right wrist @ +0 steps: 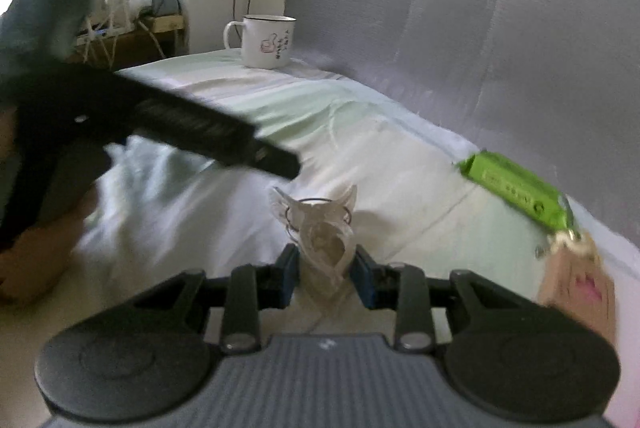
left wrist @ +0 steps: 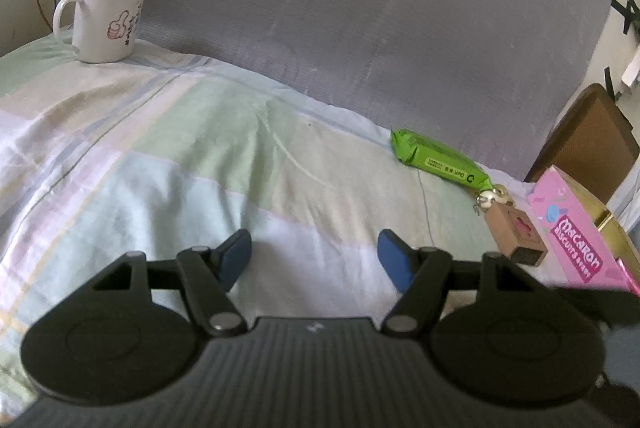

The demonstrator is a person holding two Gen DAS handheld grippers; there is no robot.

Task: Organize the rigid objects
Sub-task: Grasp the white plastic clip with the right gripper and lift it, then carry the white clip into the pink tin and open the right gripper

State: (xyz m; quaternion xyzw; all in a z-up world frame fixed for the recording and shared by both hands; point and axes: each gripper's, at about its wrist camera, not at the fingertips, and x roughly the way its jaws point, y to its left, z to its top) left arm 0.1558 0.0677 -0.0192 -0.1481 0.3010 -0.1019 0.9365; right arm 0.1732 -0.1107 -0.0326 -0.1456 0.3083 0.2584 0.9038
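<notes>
Right gripper point(right wrist: 325, 270) pinches clear winged trinket point(right wrist: 326, 240) above bedsheet point(right wrist: 400, 155); thin slippery plastic, may squirt out. Left gripper point(left wrist: 314, 260) half-open, empty. Mug point(left wrist: 107, 23) far back.

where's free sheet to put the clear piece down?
Open sheet runs from the mug at the far left corner to the green packet, along the grey backrest. Crowded at right: packet, small brown box and pink biscuit box bunch together.
</notes>
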